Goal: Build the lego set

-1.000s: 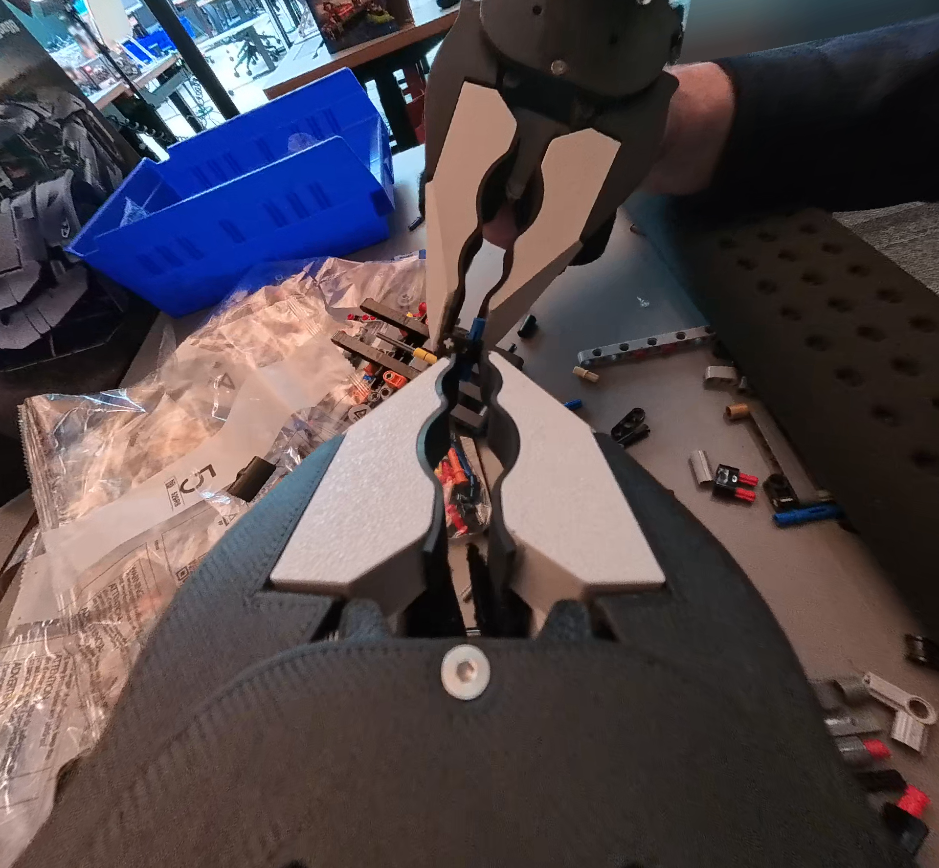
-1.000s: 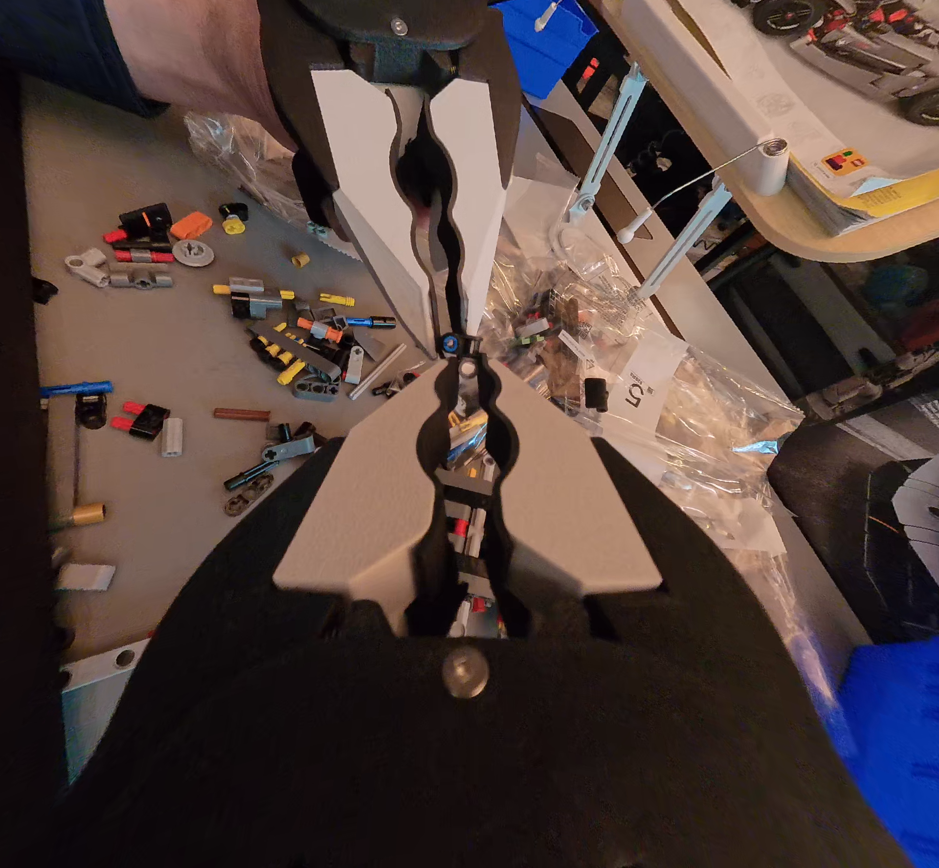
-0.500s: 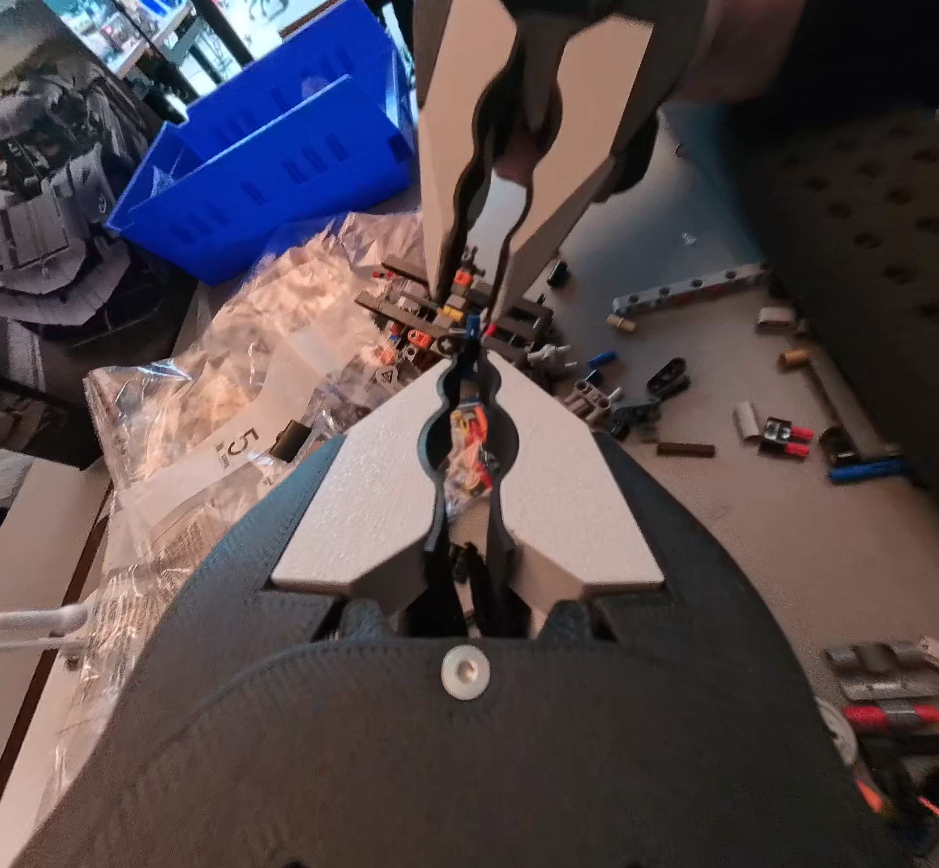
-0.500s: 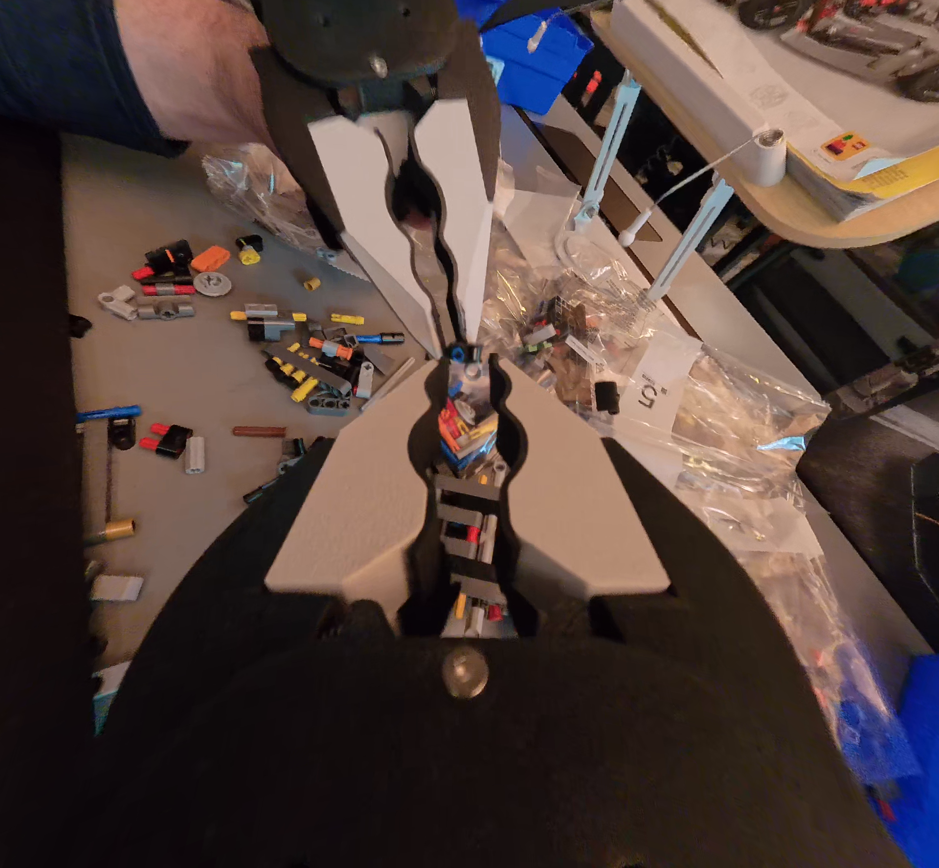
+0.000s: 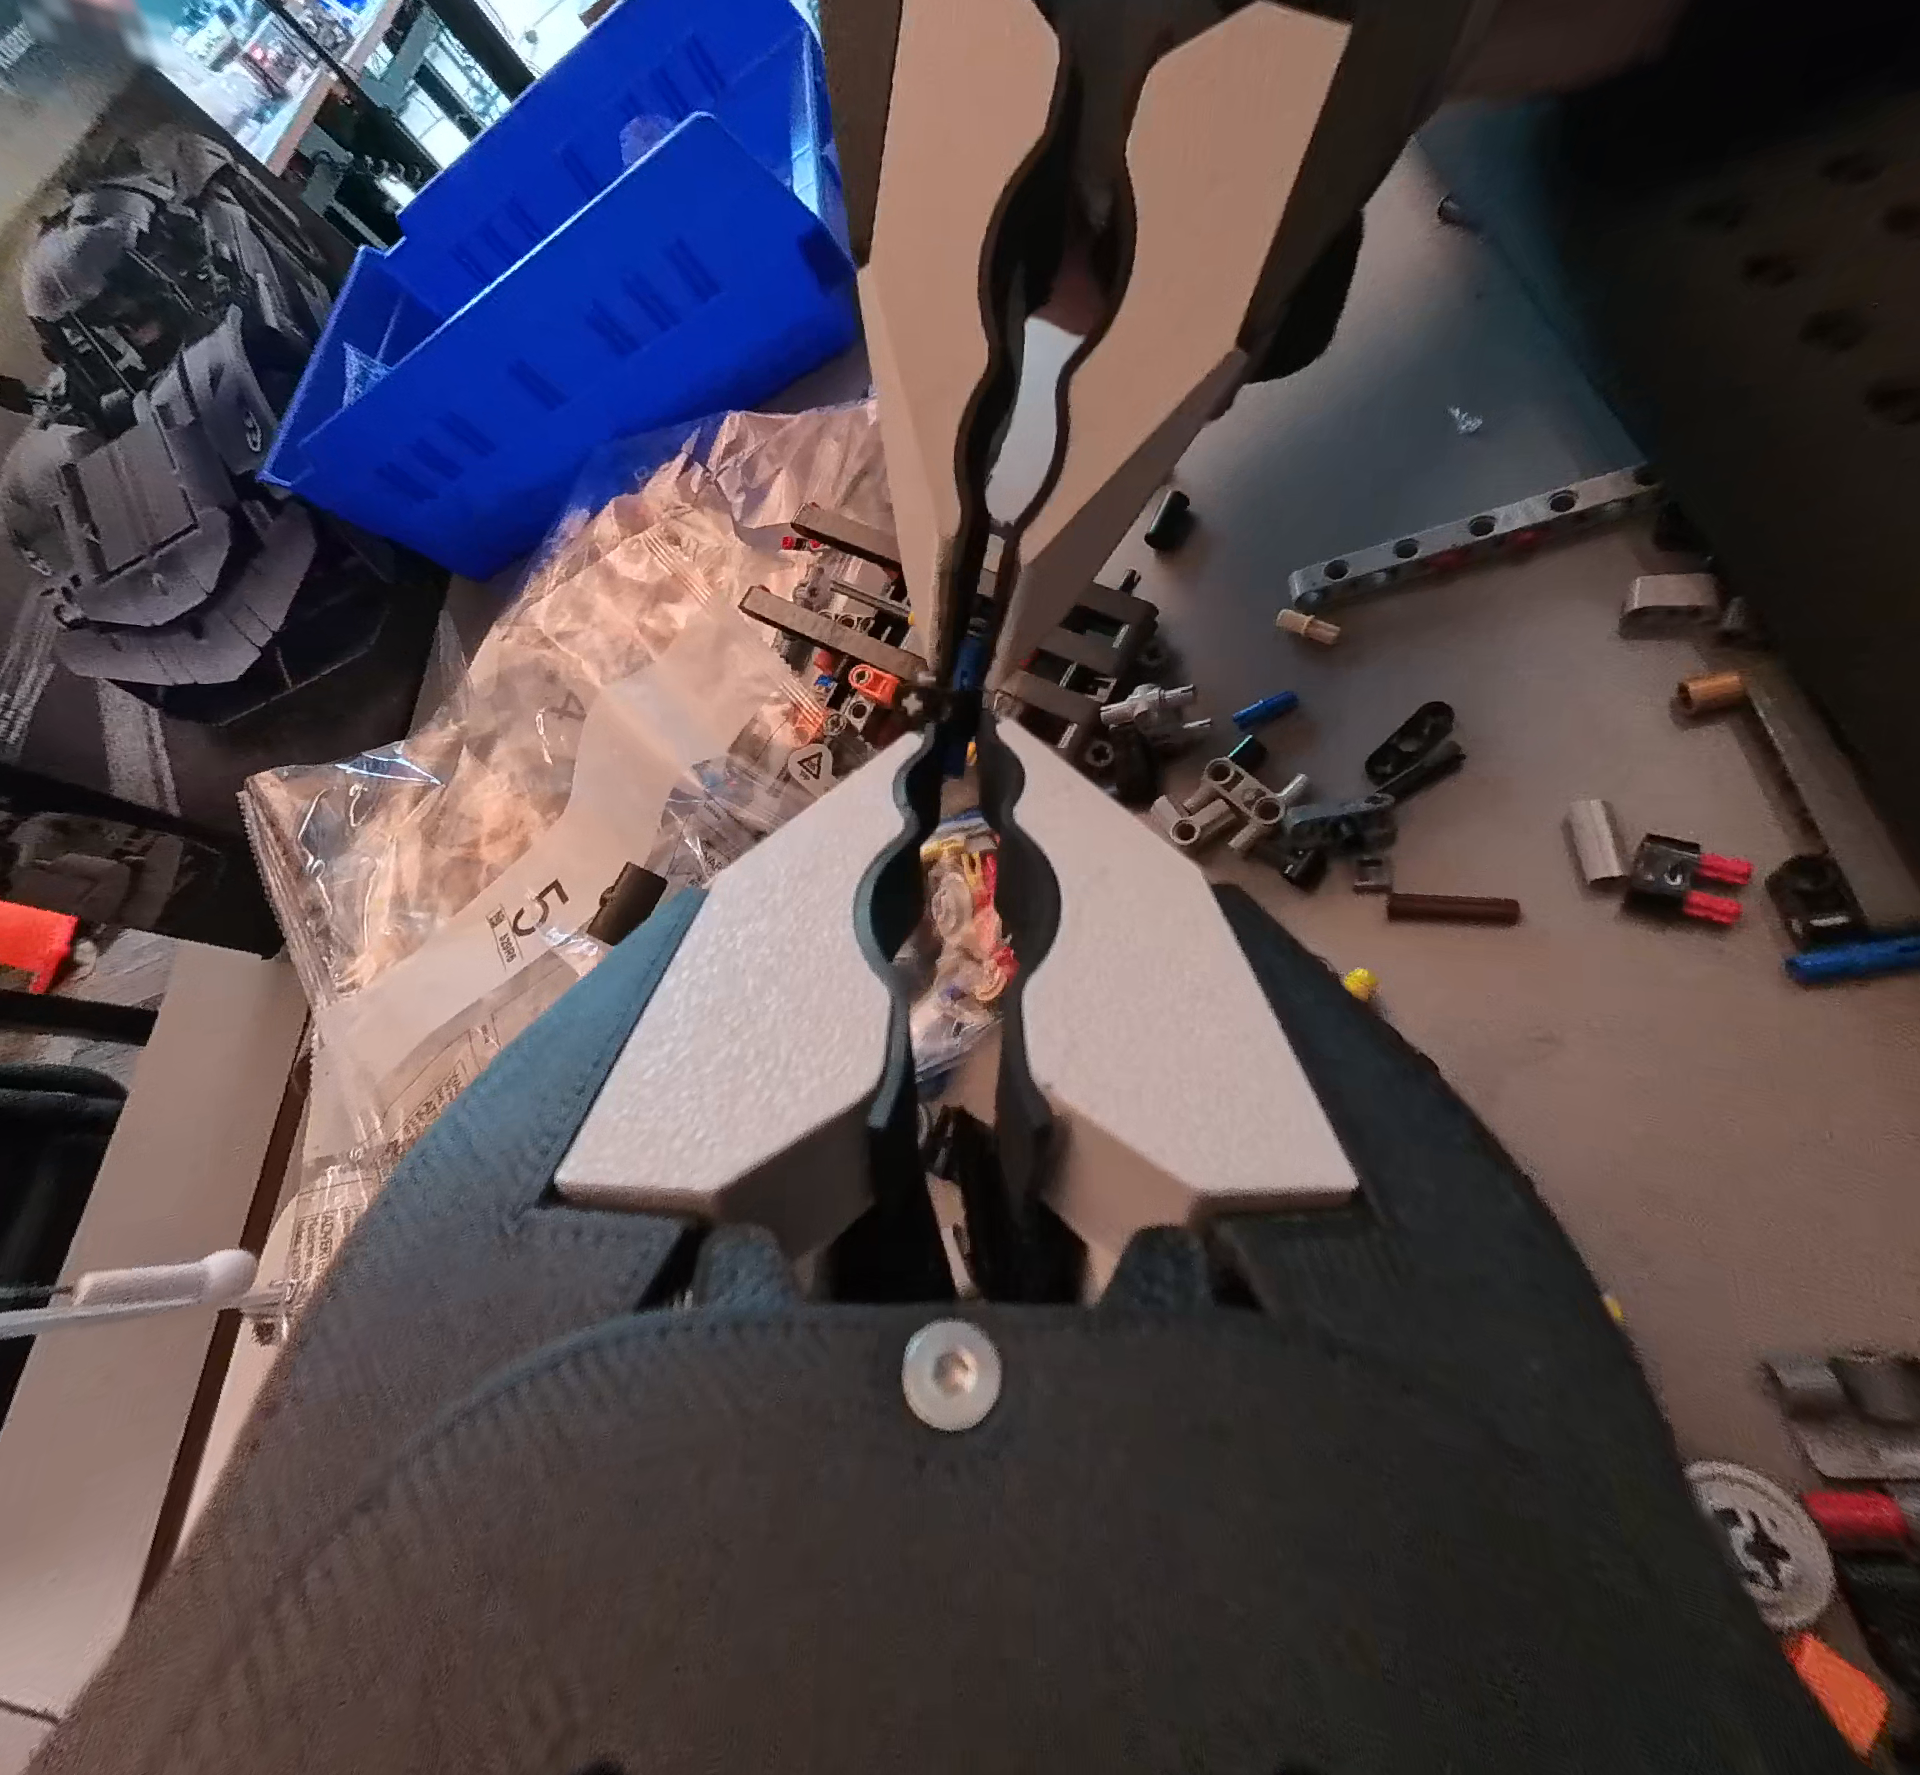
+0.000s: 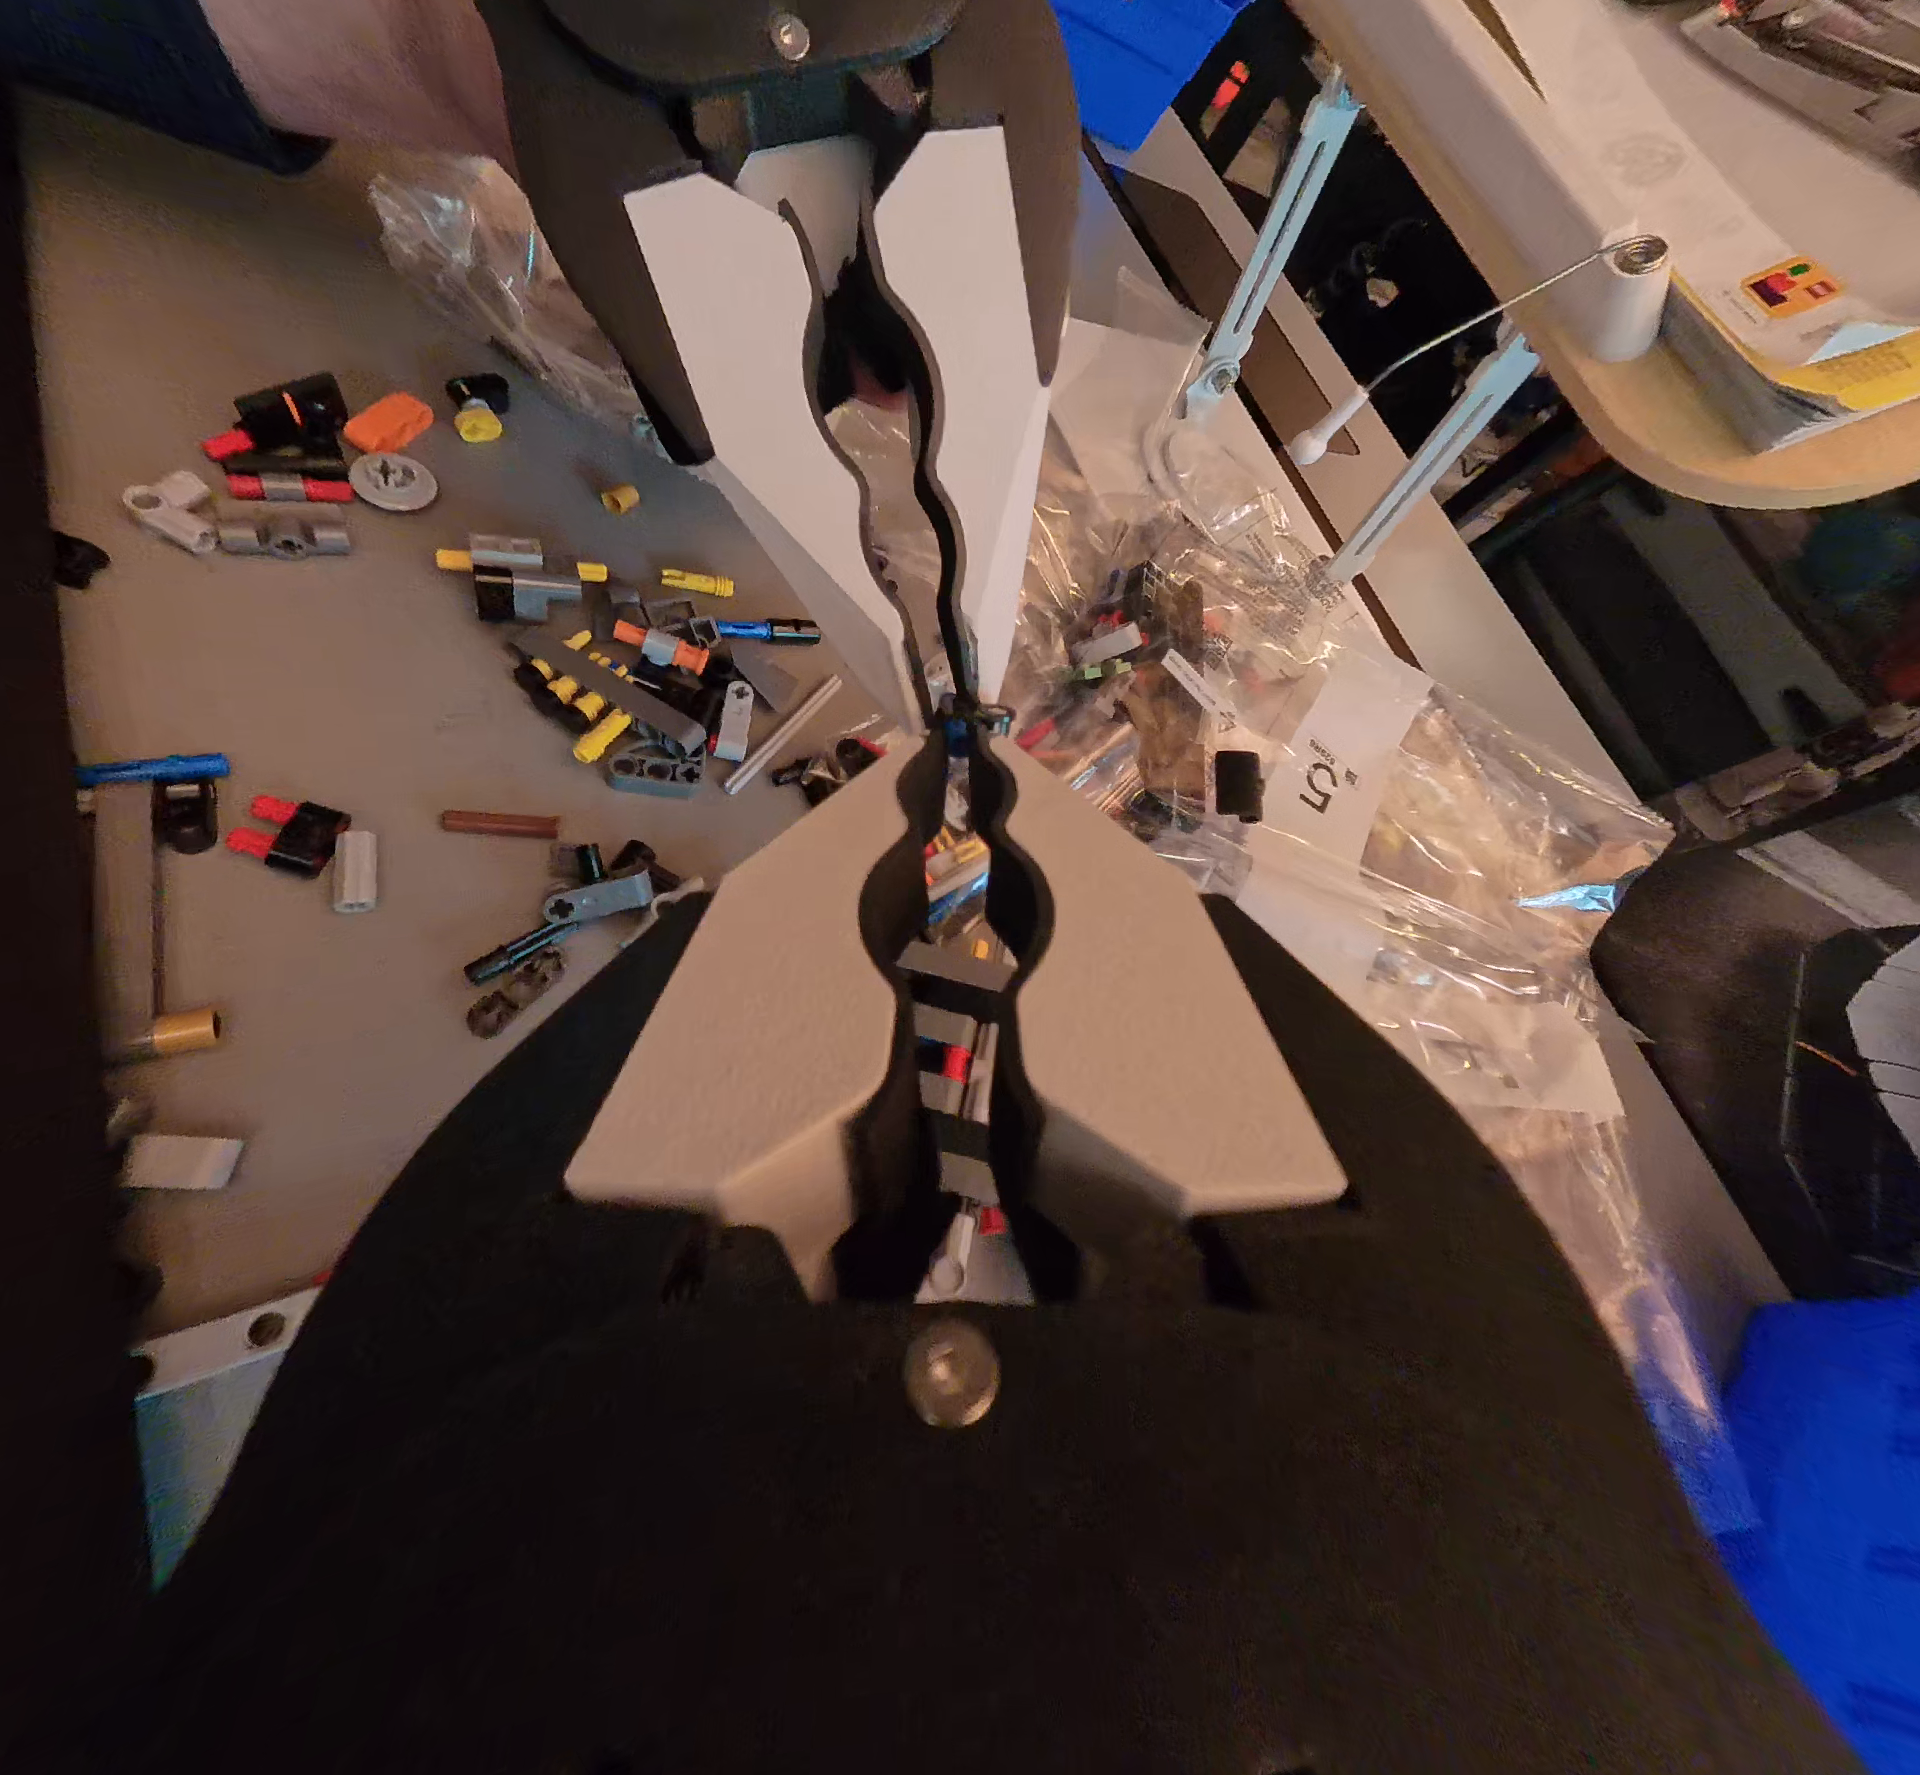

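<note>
Two grippers: we see them meeting tip to tip above the tabletop [image 5: 1558, 1154], the left gripper [image 5: 958, 751] pointing up the frame and the right gripper [image 6: 961, 743] facing it.
Left fingers: clenched on a small blue pin [image 5: 956, 738] at the very tips.
Right fingers: nearly closed on a small dark piece [image 5: 925, 702]; we judge it gripped, though the contact is tiny and partly hidden.
Change: half a second ago the two tips stood a little apart; now they touch, and the blue pin sits against the dark piece.
Meaning: we judge this the mating step, the pin being pressed into the piece's hole; seating cannot be confirmed from either view.
Where the set is: the partial build [image 5: 1081, 645] of dark beams lies on the tabletop directly below the tips, beside the clear parts bags [image 5: 499, 790].
Loose parts: scattered on the tabletop, among them a grey beam [image 5: 1475, 536] and a brown axle [image 5: 1452, 910].
Background: blue bins [image 5: 561, 354] behind the bags; an instruction booklet [image 6: 1787, 354] on a raised stand.
Risk: slight misalignment could flick the pin out.
</note>
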### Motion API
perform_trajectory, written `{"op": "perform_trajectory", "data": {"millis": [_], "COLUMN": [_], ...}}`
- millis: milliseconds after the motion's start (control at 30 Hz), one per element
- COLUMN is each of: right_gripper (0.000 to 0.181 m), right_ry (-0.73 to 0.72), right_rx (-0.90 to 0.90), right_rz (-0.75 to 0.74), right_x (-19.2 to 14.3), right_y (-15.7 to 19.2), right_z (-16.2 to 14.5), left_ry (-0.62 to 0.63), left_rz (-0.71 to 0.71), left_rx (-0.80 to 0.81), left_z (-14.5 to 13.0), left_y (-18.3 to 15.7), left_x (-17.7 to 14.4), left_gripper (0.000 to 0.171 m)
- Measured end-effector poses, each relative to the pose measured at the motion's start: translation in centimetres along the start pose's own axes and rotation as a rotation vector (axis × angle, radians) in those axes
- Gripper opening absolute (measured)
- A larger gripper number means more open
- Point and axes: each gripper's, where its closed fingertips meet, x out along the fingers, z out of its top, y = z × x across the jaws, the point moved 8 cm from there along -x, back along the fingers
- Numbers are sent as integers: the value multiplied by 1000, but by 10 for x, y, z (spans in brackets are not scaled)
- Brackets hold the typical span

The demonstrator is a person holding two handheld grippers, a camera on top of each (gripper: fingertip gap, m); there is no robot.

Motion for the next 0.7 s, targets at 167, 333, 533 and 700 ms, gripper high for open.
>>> {"op": "perform_trajectory", "data": {"millis": [167,333,533,700], "right_gripper": [1,0,0,0], "right_ry": [-12,-27,-58,-90], "right_rx": [-14,-5,17,39], "right_rz": [7,29,55,73], "right_x": [-1,-3,-6,-9], "right_y": [0,0,-1,-2], "right_z": [1,2,3,4], "left_ry": [-11,-24,-47,-65], "left_rz": [-6,-20,-48,-59], "left_rx": [13,18,2,-21], "left_z": [0,2,3,6], "left_y": [0,0,1,4], "left_x": [-3,-6,-12,-19], "left_gripper": [4,4,3,2]}}
